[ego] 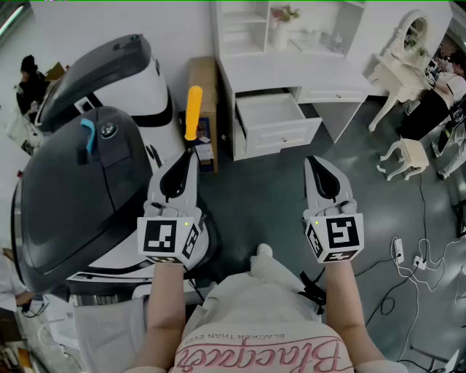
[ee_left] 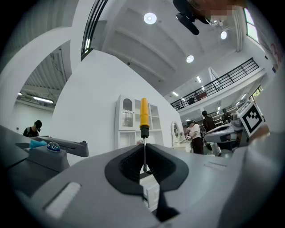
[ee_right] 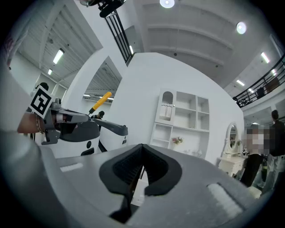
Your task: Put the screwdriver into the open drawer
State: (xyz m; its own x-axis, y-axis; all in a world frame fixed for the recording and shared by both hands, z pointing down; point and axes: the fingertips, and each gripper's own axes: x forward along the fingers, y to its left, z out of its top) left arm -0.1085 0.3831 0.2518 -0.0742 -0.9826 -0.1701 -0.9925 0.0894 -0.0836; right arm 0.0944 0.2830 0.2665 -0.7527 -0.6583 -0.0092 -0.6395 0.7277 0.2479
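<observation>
A: Closest in, two forearms stretch forward, and the left gripper (ego: 190, 151) and right gripper (ego: 313, 160) sit side by side, well apart, both pointing away from the person.

B: What are the left one's jaws doing?

A: They're clamped hard on the thin metal shaft of the screwdriver (ego: 194, 113). The yellow handle pokes out well past the tips.

B: And the right one?

A: Its jaws are pressed together with nothing between them. That hand carries nothing.

B: So where's the screwdriver against the drawer?

A: Up in the air over the grey floor (ego: 269, 197), off to the left of the open drawer (ego: 273, 120) and clearly apart from it. It isn't in the drawer yet.

B: What's crowding the left side?

A: A big grey-and-white machine (ego: 80, 182), just beside the left gripper. Past the yellow handle a cardboard box (ego: 204, 76) stands between that machine and the white cabinet (ego: 291, 73).

B: And the drawer belongs to that cabinet?

A: Yes, it's pulled out of its front, with white shelves (ego: 291, 22) rising above. Furthest right there's a white dressing table (ego: 397, 62) with an oval mirror, and a small white stool (ego: 406, 156) nearer on the floor.
</observation>
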